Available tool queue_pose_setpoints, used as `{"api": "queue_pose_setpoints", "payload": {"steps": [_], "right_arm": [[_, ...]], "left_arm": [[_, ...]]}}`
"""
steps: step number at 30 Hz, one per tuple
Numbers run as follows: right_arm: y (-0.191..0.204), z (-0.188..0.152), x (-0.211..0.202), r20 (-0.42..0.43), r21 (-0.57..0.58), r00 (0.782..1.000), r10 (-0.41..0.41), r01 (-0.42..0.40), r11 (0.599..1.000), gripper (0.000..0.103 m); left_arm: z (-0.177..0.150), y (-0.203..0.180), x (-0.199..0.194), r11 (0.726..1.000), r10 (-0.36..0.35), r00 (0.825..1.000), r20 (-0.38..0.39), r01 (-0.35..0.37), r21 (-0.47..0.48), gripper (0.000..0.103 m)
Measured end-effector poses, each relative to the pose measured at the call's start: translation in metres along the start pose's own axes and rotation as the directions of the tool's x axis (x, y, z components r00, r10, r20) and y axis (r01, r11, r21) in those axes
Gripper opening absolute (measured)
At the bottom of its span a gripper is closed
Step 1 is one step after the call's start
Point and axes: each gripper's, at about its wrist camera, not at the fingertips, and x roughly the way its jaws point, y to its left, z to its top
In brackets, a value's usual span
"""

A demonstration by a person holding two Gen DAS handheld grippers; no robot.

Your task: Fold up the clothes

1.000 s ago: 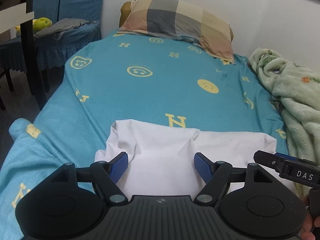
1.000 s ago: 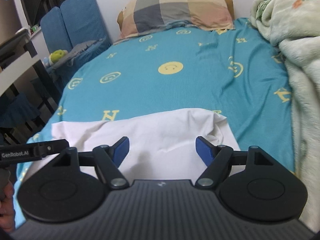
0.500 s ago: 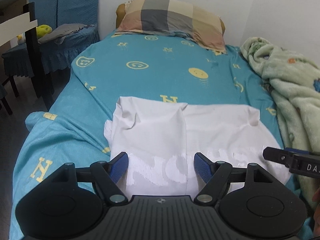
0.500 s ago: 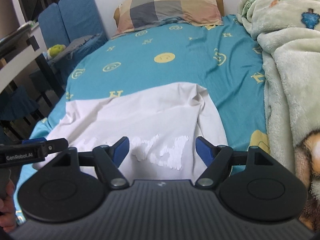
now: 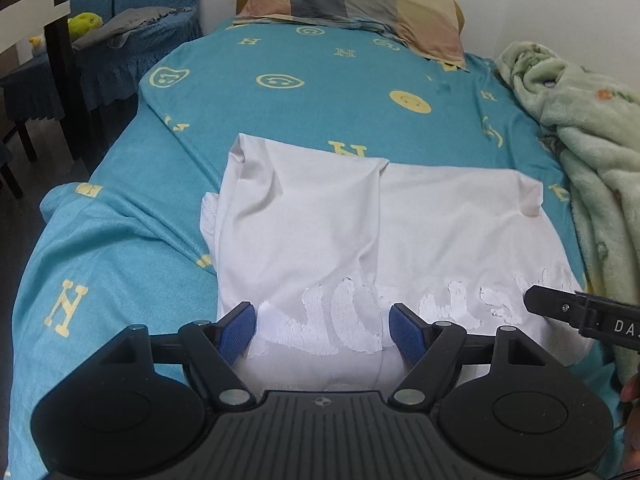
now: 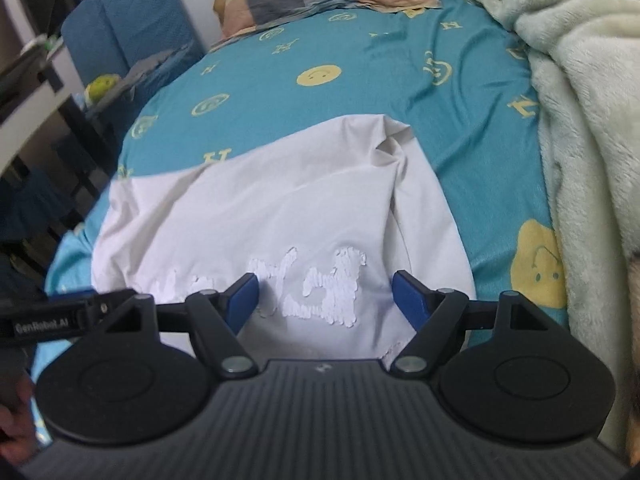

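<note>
Both grippers stand wide apart at the jaws with nothing pinched: our left gripper (image 5: pixel 323 330) and our right gripper (image 6: pixel 325 300) hover side by side over the near end of the shirt, each showing blue pads clear of the cloth.

Under us, the bed (image 5: pixel 320 92) fills most of both views, covered in a teal sheet printed with yellow smiley faces and letter marks. Along its right edge lies a bunched pale green blanket (image 6: pixel 580 100), just beside the shirt's right side. A checked pillow (image 5: pixel 352 0) rests at the head of the bed against the wall.

We see the white shirt (image 5: pixel 360 232) spread on the near half of the bed, its far part folded over in two flaps that meet along a crease down the middle. Rough white lettering (image 6: pixel 316 284) runs across it close to our pads.

Left of the bed stands a blue covered chair (image 5: pixel 132 40) with grey cloth on its seat and a small yellow-green toy (image 5: pixel 83 22) beside that.
</note>
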Motion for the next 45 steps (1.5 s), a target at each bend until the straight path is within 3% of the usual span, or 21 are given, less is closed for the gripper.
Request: {"api": "queue_pose_setpoints", "payload": {"steps": [4,6,8,10,13,17,20,22,25,27,31,33,35,39,41,45], "right_arm": [[-0.01,0.002,-0.027,0.045,0.129,0.997,0.062,-0.068,0.989,0.075],[-0.013,-0.001,-0.039,0.062,0.181,0.994,0.092,-0.102,0.978,0.075],[-0.014,-0.005,-0.047,0.071,0.22,0.99,0.12,-0.133,0.966,0.076],[-0.014,-0.009,-0.048,0.072,0.264,0.985,0.154,-0.168,0.95,0.076],[-0.016,-0.013,-0.047,0.069,0.339,0.975,0.211,-0.222,0.914,0.076],[-0.018,-0.021,-0.035,0.049,0.439,0.956,0.289,-0.281,0.854,0.077],[-0.015,-0.03,-0.023,0.02,0.508,0.936,0.353,-0.313,0.802,0.077],[-0.013,-0.035,-0.017,0.013,0.555,0.92,0.391,-0.332,0.763,0.077],[-0.011,-0.043,-0.005,0.007,0.639,0.895,0.445,-0.347,0.687,0.077],[-0.008,-0.048,0.005,0.002,0.699,0.877,0.48,-0.345,0.627,0.077],[0.005,-0.055,0.026,-0.01,0.776,0.837,0.547,-0.339,0.532,0.077],[0.006,-0.054,0.035,0.015,0.806,0.831,0.556,-0.339,0.486,0.077],[0.004,-0.051,0.043,0.048,0.825,0.835,0.549,-0.343,0.45,0.077],[-0.019,-0.045,0.038,0.125,0.845,0.891,0.438,-0.326,0.423,0.077],[-0.034,-0.047,0.033,0.158,0.862,0.909,0.387,-0.318,0.395,0.077],[-0.048,-0.05,0.023,0.174,0.866,0.936,0.305,-0.294,0.406,0.065]], "left_arm": [[-0.004,0.013,-0.026,0.986,-0.077,0.997,0.013,0.078,-0.147,0.077],[-0.008,0.024,-0.038,0.959,-0.139,0.99,0.023,0.14,-0.246,0.08],[-0.014,0.037,-0.045,0.913,-0.195,0.98,0.025,0.191,-0.361,0.082],[-0.023,0.05,-0.045,0.846,-0.249,0.968,0.017,0.226,-0.482,0.084],[-0.039,0.068,-0.026,0.705,-0.352,0.936,0.002,0.267,-0.657,0.084],[-0.053,0.081,0.005,0.538,-0.422,0.906,0.027,0.275,-0.797,0.083],[-0.052,0.086,0.023,0.445,-0.449,0.889,0.091,0.311,-0.84,0.077],[-0.048,0.087,0.029,0.428,-0.44,0.891,0.109,0.315,-0.847,0.072],[-0.047,0.09,0.033,0.41,-0.425,0.898,0.115,0.304,-0.86,0.049],[-0.044,0.089,0.033,0.41,-0.431,0.893,0.132,0.324,-0.853,0.033],[-0.031,0.086,0.023,0.415,-0.443,0.877,0.187,0.385,-0.824,0.023],[-0.024,0.082,0.016,0.425,-0.445,0.87,0.213,0.415,-0.805,0.02],[-0.02,0.08,0.01,0.418,-0.449,0.86,0.241,0.44,-0.795,0.019],[-0.021,0.081,0.006,0.389,-0.443,0.858,0.26,0.445,-0.807,0.018],[-0.023,0.082,0.008,0.375,-0.441,0.86,0.256,0.435,-0.818,0.018],[-0.026,0.084,0.015,0.375,-0.43,0.873,0.228,0.403,-0.835,0.02]]}}
